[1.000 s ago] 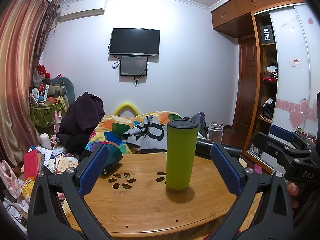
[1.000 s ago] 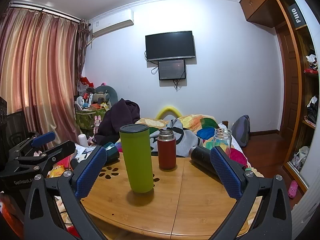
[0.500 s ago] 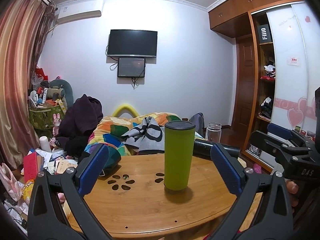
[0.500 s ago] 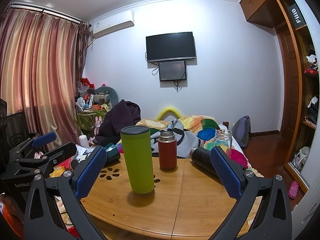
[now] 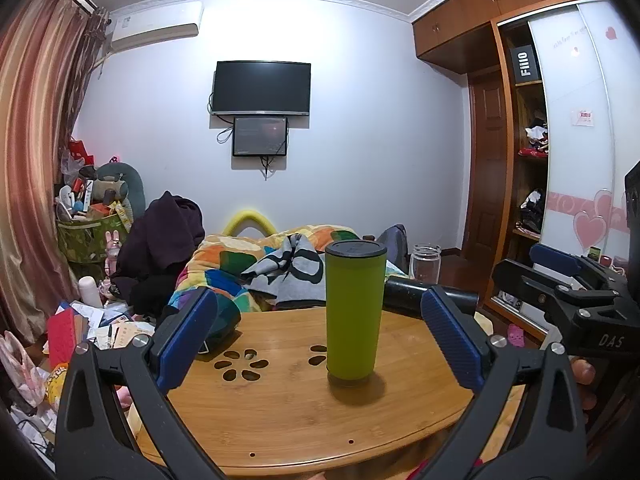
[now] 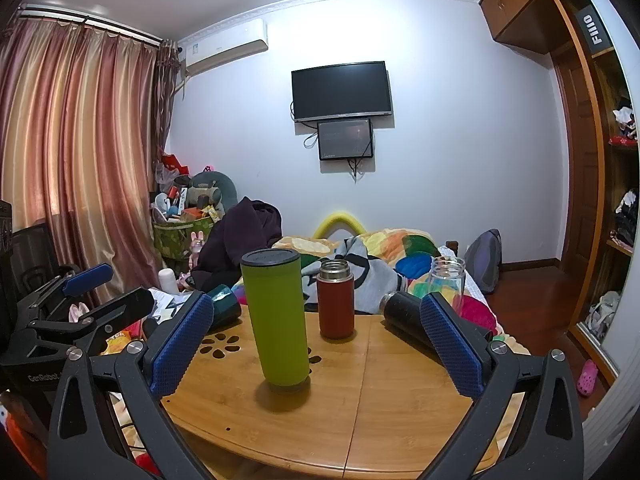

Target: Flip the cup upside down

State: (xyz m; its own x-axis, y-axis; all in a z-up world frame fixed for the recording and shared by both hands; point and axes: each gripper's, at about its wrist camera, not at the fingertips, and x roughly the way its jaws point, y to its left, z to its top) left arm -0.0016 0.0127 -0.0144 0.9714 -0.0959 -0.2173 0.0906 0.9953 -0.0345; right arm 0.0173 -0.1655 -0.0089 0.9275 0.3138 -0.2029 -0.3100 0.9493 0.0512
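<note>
On one round table (image 6: 360, 416) stand one green cup (image 6: 278, 316), one red flask (image 6: 335, 304); both hand-held grippers (image 5: 320, 332) (image 6: 316, 336) gape apart.

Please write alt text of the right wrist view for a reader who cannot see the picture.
A tall green cup with a dark lid stands upright on a round wooden table, between the open blue-padded fingers of the right claw, which holds nothing. Behind the cup stand a red flask and a clear jar; the left claw shows at the left edge.
</note>
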